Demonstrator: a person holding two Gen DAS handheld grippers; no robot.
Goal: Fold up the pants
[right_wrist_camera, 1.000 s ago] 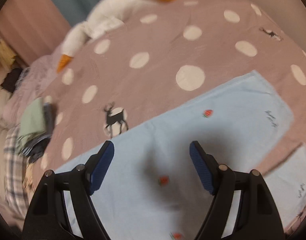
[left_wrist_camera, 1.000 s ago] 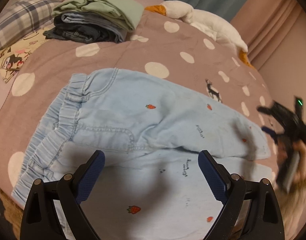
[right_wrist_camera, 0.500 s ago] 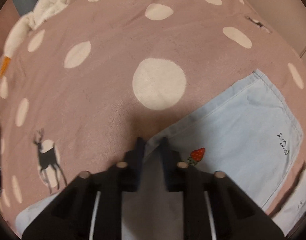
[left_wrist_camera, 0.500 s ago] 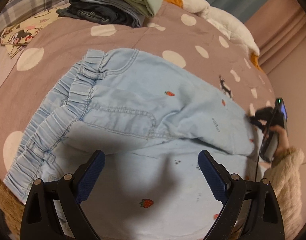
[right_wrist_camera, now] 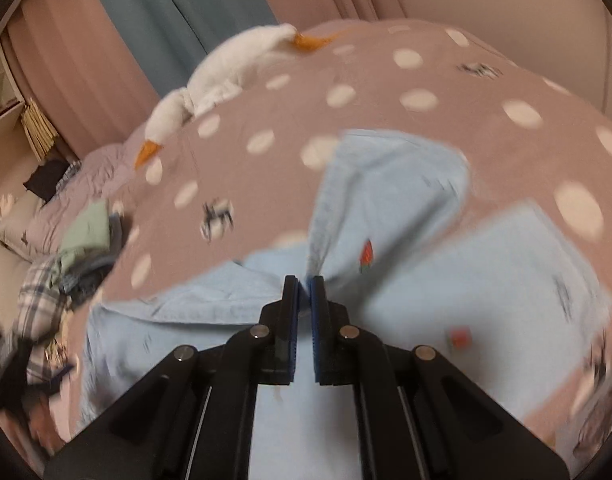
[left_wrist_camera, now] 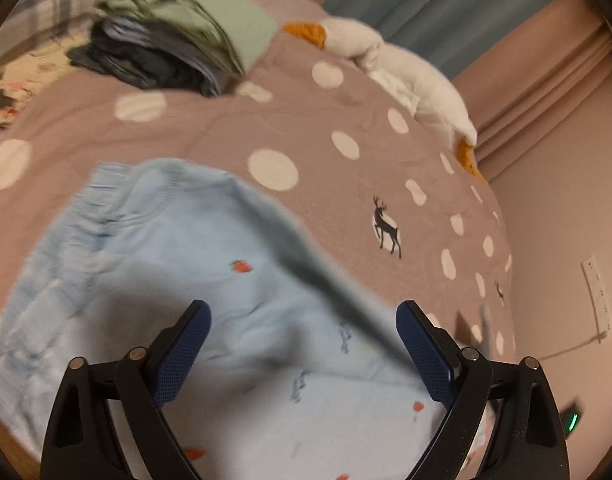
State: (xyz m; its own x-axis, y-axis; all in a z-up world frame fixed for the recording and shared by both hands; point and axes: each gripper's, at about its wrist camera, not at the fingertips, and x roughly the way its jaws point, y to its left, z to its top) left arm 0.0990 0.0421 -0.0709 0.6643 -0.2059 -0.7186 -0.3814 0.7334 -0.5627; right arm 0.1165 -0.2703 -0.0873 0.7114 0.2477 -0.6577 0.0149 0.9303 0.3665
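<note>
Bare spotted bedspread (left_wrist_camera: 314,120) lies open from twelve to two o'clock beyond the pants (left_wrist_camera: 154,264), while a stack of folded clothes (left_wrist_camera: 174,52) blocks eleven o'clock, a long white goose plush (left_wrist_camera: 402,72) rims the far edge at one o'clock, and the wall (left_wrist_camera: 566,220) closes off three o'clock.

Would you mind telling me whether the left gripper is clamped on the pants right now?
No, the left gripper has its jaws spread wide above the light blue pants, with nothing pinched between them.
</note>
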